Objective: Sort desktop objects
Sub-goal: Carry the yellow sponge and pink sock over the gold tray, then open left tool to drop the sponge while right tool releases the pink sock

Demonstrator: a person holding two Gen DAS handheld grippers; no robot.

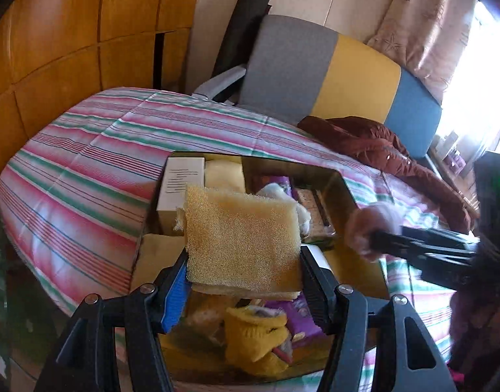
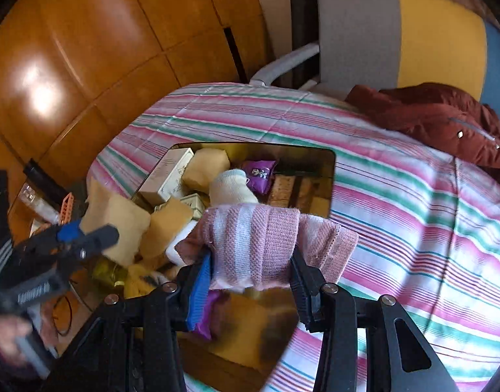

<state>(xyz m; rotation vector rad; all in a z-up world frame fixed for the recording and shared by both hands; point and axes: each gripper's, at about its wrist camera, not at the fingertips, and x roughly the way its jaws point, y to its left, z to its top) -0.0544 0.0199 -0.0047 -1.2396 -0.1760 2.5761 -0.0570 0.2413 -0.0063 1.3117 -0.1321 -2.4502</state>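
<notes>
1. A striped cloth [image 1: 86,170] in pink, green and white covers the table.
2. A gold tray [image 2: 328,176] lies on the cloth, crowded with small things — a white carton [image 1: 181,183], a purple packet [image 2: 259,171], a white sock [image 2: 230,186] and a yellow knitted sock [image 1: 256,336] among them.
3. The left gripper [image 1: 243,277] has its jaws partly apart and pressed on both sides of a yellow sponge [image 1: 240,248], held in the air over the tray.
4. The right gripper [image 2: 250,274] has its jaws set narrower, clamped on a pink-and-white striped sock [image 2: 253,241] that drapes over them — above the tray's near end.
</notes>
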